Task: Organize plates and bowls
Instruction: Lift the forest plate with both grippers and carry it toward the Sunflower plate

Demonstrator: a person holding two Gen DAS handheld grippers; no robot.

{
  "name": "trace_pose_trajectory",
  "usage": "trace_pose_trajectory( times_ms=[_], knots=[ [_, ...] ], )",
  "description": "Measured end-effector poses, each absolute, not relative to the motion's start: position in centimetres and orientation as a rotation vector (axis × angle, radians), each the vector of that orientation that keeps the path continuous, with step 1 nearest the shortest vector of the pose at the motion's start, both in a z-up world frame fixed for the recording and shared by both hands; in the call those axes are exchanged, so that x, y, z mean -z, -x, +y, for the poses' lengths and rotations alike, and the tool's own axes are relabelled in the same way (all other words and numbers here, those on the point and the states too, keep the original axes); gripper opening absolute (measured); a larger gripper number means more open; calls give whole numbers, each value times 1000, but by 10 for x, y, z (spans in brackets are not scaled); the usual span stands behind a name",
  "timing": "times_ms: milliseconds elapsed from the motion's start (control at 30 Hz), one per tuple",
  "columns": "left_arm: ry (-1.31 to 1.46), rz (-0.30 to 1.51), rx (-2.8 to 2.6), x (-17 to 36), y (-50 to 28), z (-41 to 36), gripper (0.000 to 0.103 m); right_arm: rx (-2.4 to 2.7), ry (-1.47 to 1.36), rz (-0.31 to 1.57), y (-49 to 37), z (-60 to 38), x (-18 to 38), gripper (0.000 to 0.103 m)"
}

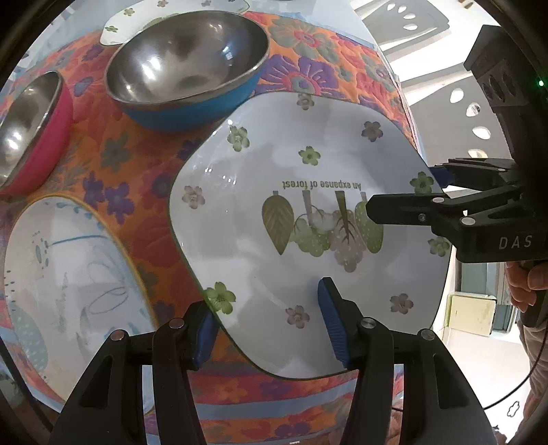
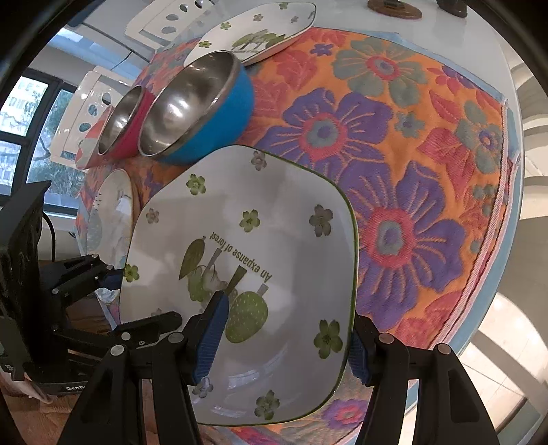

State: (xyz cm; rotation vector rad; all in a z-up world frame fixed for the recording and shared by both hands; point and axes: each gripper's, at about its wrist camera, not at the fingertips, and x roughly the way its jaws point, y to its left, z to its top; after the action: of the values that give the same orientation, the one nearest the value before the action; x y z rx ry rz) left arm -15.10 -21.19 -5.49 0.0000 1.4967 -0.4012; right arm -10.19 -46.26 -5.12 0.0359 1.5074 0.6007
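A white square plate [image 1: 274, 205] with green flowers and the words "An expanse of forest" lies on the flowered cloth; it also shows in the right wrist view [image 2: 274, 239]. My left gripper [image 1: 263, 328] is open and straddles its near-left edge, one finger over the plate, one outside. My right gripper [image 2: 284, 335] is open and straddles the plate's right edge; it shows in the left wrist view [image 1: 407, 191] too. A blue steel bowl [image 1: 185, 68] and a red steel bowl [image 1: 27, 130] stand behind the plate. A second matching plate [image 2: 260, 30] lies at the far end.
A round white plate with blue drawings [image 1: 68, 284] lies left of the square plate. The flowered cloth [image 2: 411, 171] covers a white table [image 2: 462, 51] whose edge falls off to the right. A white perforated rack [image 2: 82, 113] stands behind the bowls.
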Motion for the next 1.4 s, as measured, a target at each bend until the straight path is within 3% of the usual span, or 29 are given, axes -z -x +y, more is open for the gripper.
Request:
trace_pose_trajectory(
  times_ms=[567, 1400],
  knots=[
    [-1, 1442, 435, 37, 155, -167, 51, -574, -82, 1469, 134, -427, 24, 62],
    [-3, 1378, 430, 22, 156, -49, 51, -595, -82, 1402, 148, -295, 2, 62]
  ],
)
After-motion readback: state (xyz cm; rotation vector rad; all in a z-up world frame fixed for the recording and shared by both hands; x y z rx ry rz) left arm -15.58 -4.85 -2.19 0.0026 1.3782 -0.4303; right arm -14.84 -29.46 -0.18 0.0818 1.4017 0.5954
